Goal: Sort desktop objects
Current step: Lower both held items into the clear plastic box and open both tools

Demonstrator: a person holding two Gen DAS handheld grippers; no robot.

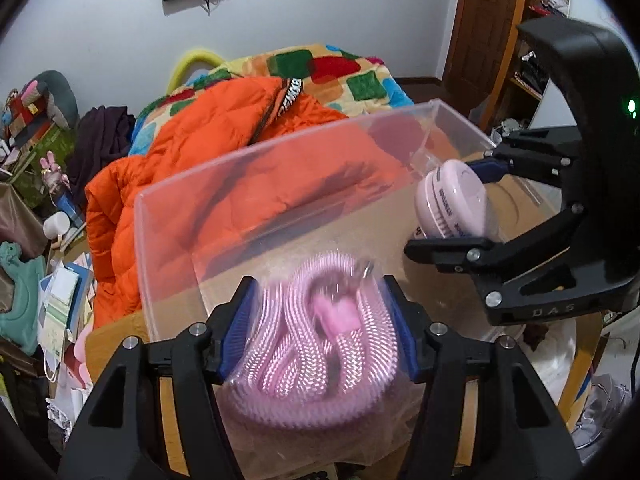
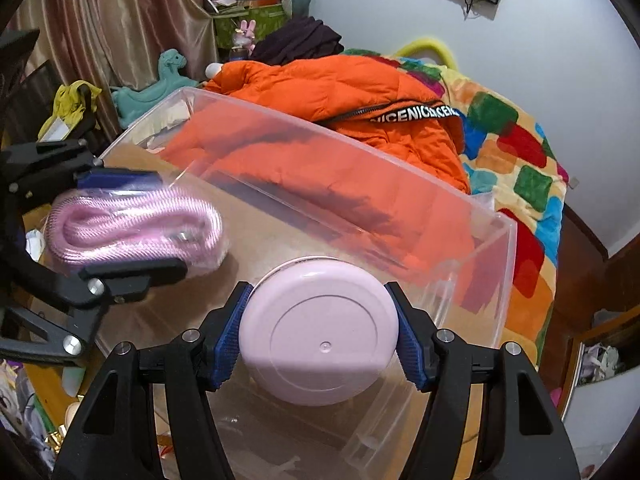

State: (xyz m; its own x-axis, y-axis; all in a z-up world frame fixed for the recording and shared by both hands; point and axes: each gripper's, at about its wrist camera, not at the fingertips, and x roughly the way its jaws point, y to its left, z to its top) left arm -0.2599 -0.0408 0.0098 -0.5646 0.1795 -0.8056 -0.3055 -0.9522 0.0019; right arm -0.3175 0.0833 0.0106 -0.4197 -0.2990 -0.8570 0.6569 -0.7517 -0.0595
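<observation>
gripping pink cord (image 1: 316,332) between left fingers (image 1: 240,320); right fingers (image 2: 408,344) clamp pink case (image 2: 320,332).

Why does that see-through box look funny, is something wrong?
The clear plastic bin looks tipped, though the fisheye lens may add to that. Otherwise nothing is spilled or broken: the left gripper holds a bagged pink cord, the right gripper a pink round case.

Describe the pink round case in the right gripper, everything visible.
The pink round case is a pale pink, smooth plastic disc; its flat face shows a raised concentric ring with a small centre dimple. The left wrist view shows a seam and small print around its rim. The right gripper clamps its rim between blue pads, holding it over the clear plastic bin. Only the pads touch it.
</observation>
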